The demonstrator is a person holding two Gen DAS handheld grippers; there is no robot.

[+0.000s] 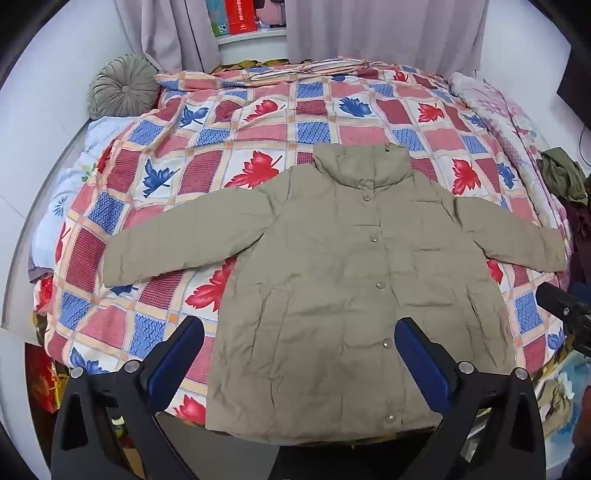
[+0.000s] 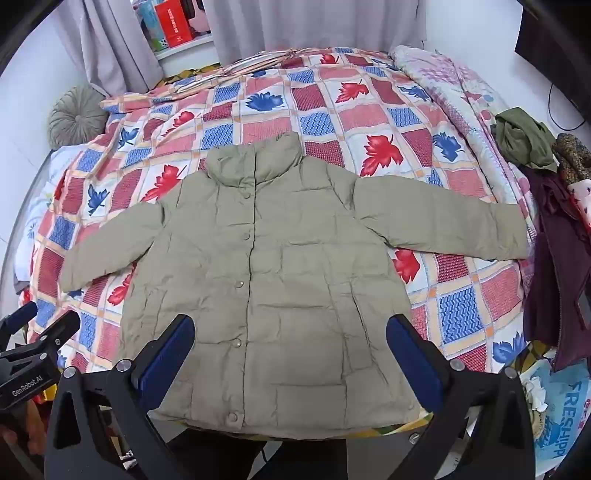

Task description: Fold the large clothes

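Note:
A khaki puffer jacket (image 1: 343,280) lies flat and buttoned on the bed, collar away from me, both sleeves spread out sideways; it also shows in the right wrist view (image 2: 280,266). My left gripper (image 1: 299,332) is open and empty, held above the jacket's lower left part near the hem. My right gripper (image 2: 290,328) is open and empty above the jacket's lower right part. The right gripper's tip shows at the right edge of the left wrist view (image 1: 565,299), and the left gripper shows at the left edge of the right wrist view (image 2: 29,347).
The bed has a checked leaf-print quilt (image 1: 236,122). A round grey cushion (image 1: 123,86) sits at its far left corner. A heap of dark clothes (image 2: 546,192) lies along the bed's right side. Curtains (image 1: 388,29) and a shelf stand behind. A printed bag (image 2: 561,417) is at the lower right.

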